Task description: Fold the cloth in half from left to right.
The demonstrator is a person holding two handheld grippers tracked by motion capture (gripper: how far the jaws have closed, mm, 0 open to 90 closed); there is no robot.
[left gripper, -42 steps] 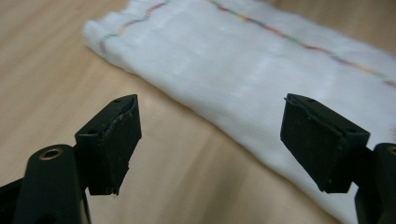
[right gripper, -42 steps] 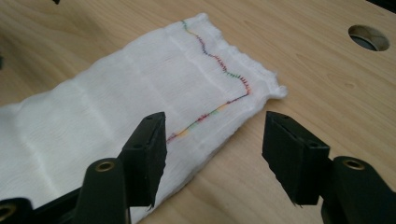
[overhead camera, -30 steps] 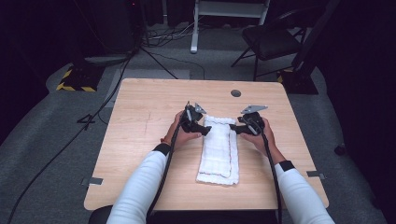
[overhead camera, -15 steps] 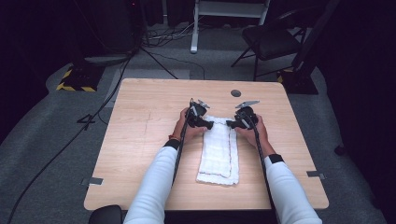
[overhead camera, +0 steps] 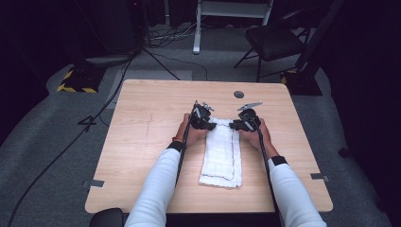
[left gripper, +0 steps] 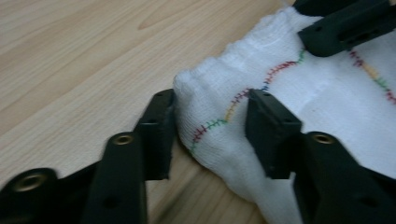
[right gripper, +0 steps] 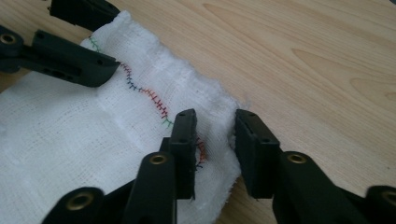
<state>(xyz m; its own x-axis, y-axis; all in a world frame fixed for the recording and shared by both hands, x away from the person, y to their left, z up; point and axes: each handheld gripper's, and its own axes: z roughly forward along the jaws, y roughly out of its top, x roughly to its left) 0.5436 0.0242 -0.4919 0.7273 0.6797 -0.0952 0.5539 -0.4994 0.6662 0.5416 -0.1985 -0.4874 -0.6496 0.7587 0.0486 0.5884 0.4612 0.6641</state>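
The folded white towel [overhead camera: 221, 152] is lying on the counter [overhead camera: 142, 137] — lengthwise toward the person. The left gripper [left gripper: 210, 135] and the right gripper [right gripper: 215, 140] have just been closing, each clamping a far corner of the towel — one per side.

Left gripper [overhead camera: 211, 124], right gripper [overhead camera: 235, 125]: low, facing inward, jaws just closing.

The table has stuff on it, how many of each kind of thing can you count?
White towel: 1
Black grippers, left gripper and right gripper: 2
Round grey disc set in the table: 1
Total: 4
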